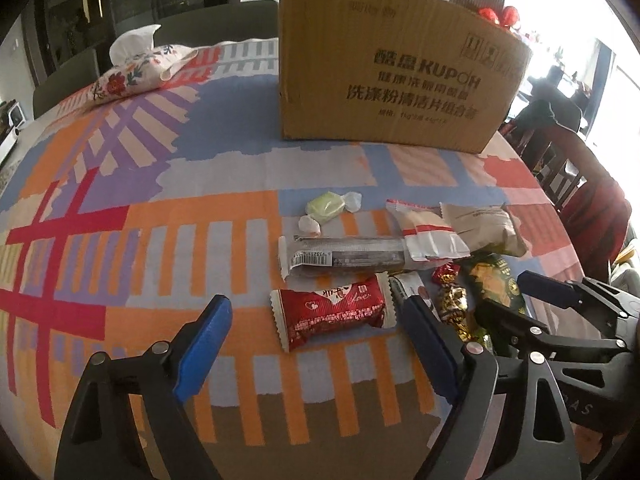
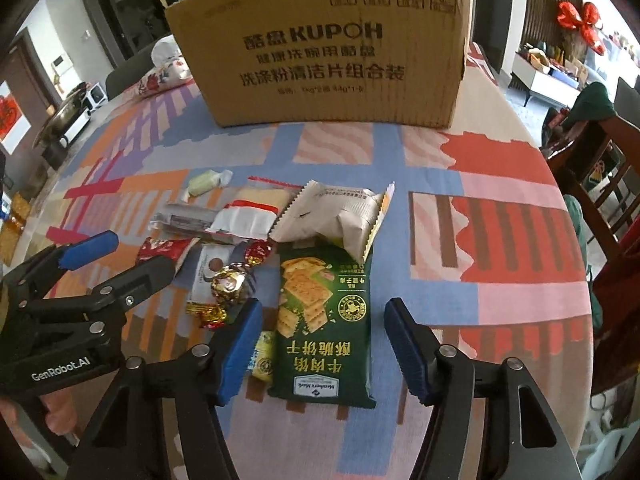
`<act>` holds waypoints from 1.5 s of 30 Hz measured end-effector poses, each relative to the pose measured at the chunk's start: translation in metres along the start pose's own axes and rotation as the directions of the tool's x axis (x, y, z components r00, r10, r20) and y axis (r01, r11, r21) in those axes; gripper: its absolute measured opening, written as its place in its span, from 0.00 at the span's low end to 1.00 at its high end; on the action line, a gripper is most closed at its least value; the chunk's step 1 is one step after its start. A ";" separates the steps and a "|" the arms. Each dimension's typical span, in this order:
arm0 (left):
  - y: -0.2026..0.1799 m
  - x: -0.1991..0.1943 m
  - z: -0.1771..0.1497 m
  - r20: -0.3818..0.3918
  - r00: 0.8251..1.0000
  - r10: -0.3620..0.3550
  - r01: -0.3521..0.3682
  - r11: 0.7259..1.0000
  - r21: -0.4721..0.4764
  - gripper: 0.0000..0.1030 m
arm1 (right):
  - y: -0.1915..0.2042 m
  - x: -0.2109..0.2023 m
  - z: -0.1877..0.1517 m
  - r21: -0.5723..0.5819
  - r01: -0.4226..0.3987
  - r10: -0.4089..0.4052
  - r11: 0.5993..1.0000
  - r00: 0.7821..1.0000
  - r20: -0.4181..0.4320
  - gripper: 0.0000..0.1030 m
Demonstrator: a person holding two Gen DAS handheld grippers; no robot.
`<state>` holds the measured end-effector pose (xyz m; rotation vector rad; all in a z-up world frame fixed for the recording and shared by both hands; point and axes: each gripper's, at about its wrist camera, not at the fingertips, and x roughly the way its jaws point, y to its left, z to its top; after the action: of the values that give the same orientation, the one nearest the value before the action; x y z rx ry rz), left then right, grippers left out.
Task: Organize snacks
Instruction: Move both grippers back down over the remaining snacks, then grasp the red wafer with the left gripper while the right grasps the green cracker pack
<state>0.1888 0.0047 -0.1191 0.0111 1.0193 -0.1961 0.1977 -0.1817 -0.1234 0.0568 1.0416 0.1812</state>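
Note:
A pile of snacks lies on the patterned tablecloth (image 1: 160,240) in front of a tall cardboard box (image 1: 392,76). My left gripper (image 1: 316,308) is open, its blue pads either side of a red snack packet (image 1: 332,314) without touching it. Behind the packet lie a dark bar (image 1: 348,254), a green candy (image 1: 326,208), a red-and-white pack (image 1: 424,228) and a beige pack (image 1: 484,228). My right gripper (image 2: 324,308) is open around a green cracker packet (image 2: 320,312), with a gap on both sides. Gold-wrapped candies (image 2: 228,284) lie between the two grippers.
A flowered tissue pouch (image 1: 136,72) lies at the far left of the table. Wooden chairs (image 2: 600,184) stand past the table's right edge. The box (image 2: 320,48) rises close behind the snacks. The left gripper's body (image 2: 80,280) sits close beside the right one.

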 end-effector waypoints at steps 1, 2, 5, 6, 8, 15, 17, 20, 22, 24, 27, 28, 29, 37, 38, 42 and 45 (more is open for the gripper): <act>0.000 0.002 -0.001 -0.003 1.000 0.003 -0.003 1.000 -0.002 0.84 | 0.001 0.001 0.001 -0.004 0.004 -0.004 1.000 1.000 0.001 0.60; 0.000 0.005 0.000 -0.007 1.000 0.004 -0.004 1.000 -0.005 0.83 | 0.001 0.002 0.001 -0.004 0.006 -0.006 1.000 1.000 0.002 0.60; 0.002 0.010 -0.001 -0.020 1.000 0.001 -0.002 1.000 -0.021 0.77 | 0.005 0.004 0.003 -0.016 0.024 -0.024 1.000 1.000 0.011 0.56; 0.002 0.011 0.000 -0.015 1.000 0.009 -0.010 1.000 -0.014 0.76 | 0.007 0.005 0.003 -0.024 0.033 -0.032 0.999 0.999 0.013 0.55; 0.002 0.010 0.000 -0.009 1.000 0.014 -0.014 1.000 -0.012 0.66 | 0.010 0.007 0.004 -0.039 0.052 -0.052 0.998 0.999 0.018 0.51; 0.006 0.006 -0.001 -0.007 1.000 -0.009 0.009 1.000 -0.028 0.49 | 0.010 0.005 0.003 -0.046 0.066 -0.065 0.997 0.998 0.025 0.44; 0.006 0.004 -0.004 -0.007 1.000 -0.010 0.010 0.999 -0.031 0.49 | 0.008 0.004 0.002 -0.039 0.056 -0.055 0.998 0.998 0.023 0.44; 0.003 -0.002 -0.009 -0.005 1.000 -0.018 0.018 0.999 -0.029 0.49 | 0.005 -0.003 -0.001 -0.030 0.047 -0.046 0.998 0.999 0.025 0.44; -0.001 -0.009 -0.011 0.007 1.000 -0.019 0.019 1.000 -0.022 0.49 | 0.004 -0.011 -0.002 -0.025 0.034 -0.033 0.999 0.999 0.036 0.44; -0.004 -0.015 -0.012 0.018 1.000 -0.023 0.023 1.000 -0.015 0.49 | 0.005 -0.019 -0.002 -0.025 0.026 -0.024 0.999 0.998 0.054 0.44; -0.007 -0.027 -0.011 0.042 0.999 -0.031 0.031 0.999 -0.009 0.49 | 0.006 -0.032 -0.002 -0.028 0.018 -0.015 0.999 0.996 0.088 0.44; -0.008 -0.032 -0.011 0.052 0.998 -0.033 0.033 0.999 -0.007 0.49 | 0.006 -0.035 -0.001 -0.028 0.013 -0.010 1.000 0.995 0.095 0.44; -0.009 -0.036 -0.011 0.062 0.998 -0.033 0.034 0.999 -0.005 0.49 | 0.007 -0.039 0.000 -0.029 0.009 -0.006 1.000 0.995 0.104 0.44; -0.017 -0.070 -0.002 0.142 0.989 -0.039 0.036 0.999 0.023 0.49 | 0.008 -0.067 0.004 -0.036 -0.015 0.021 0.999 0.985 0.171 0.44; -0.017 -0.073 0.001 0.152 0.988 -0.037 0.032 0.999 0.029 0.49 | 0.009 -0.071 0.006 -0.040 -0.018 0.025 0.999 0.983 0.184 0.44; -0.023 -0.089 0.013 0.203 0.979 -0.028 0.016 0.998 0.058 0.49 | 0.009 -0.087 0.015 -0.054 -0.020 0.032 0.998 0.973 0.230 0.44; -0.026 -0.097 0.023 0.229 0.973 -0.025 0.009 0.997 0.070 0.49 | 0.008 -0.098 0.025 -0.064 -0.014 0.030 0.998 0.963 0.266 0.44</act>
<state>0.1543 -0.0080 -0.0228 0.0418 0.7813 -0.2421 0.1705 -0.1897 -0.0260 0.0360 0.7657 0.2191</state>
